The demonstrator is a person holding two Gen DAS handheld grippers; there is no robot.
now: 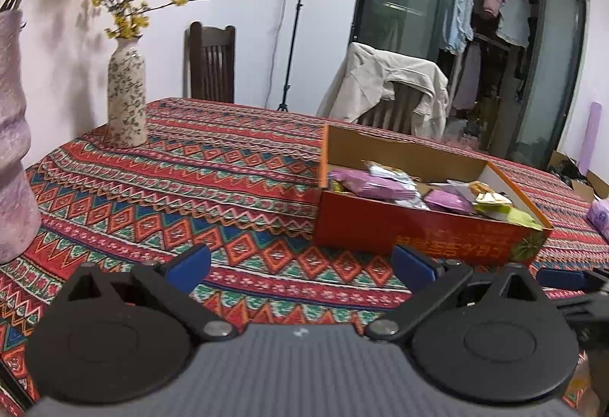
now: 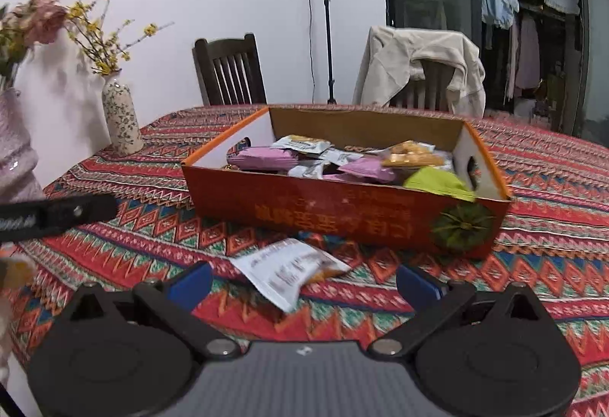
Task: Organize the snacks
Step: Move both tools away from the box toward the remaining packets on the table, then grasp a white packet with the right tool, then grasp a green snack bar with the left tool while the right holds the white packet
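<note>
An orange cardboard box [image 2: 342, 215] stands on the patterned tablecloth, filled with several snack packets in pink, silver, yellow and green. The same box [image 1: 418, 230] shows at the right of the left wrist view. One white and brown snack packet [image 2: 289, 268] lies flat on the cloth in front of the box. My right gripper [image 2: 304, 283] is open, its blue fingertips either side of that packet and just short of it. My left gripper [image 1: 300, 268] is open over bare cloth, left of the box, holding nothing.
A floral vase [image 1: 126, 93] with yellow flowers and a tall pink vase [image 1: 11, 150] stand at the table's left. Two chairs [image 2: 228, 70] sit behind the table, one draped with a beige jacket [image 2: 422, 63]. A pink pack [image 1: 599, 215] lies far right.
</note>
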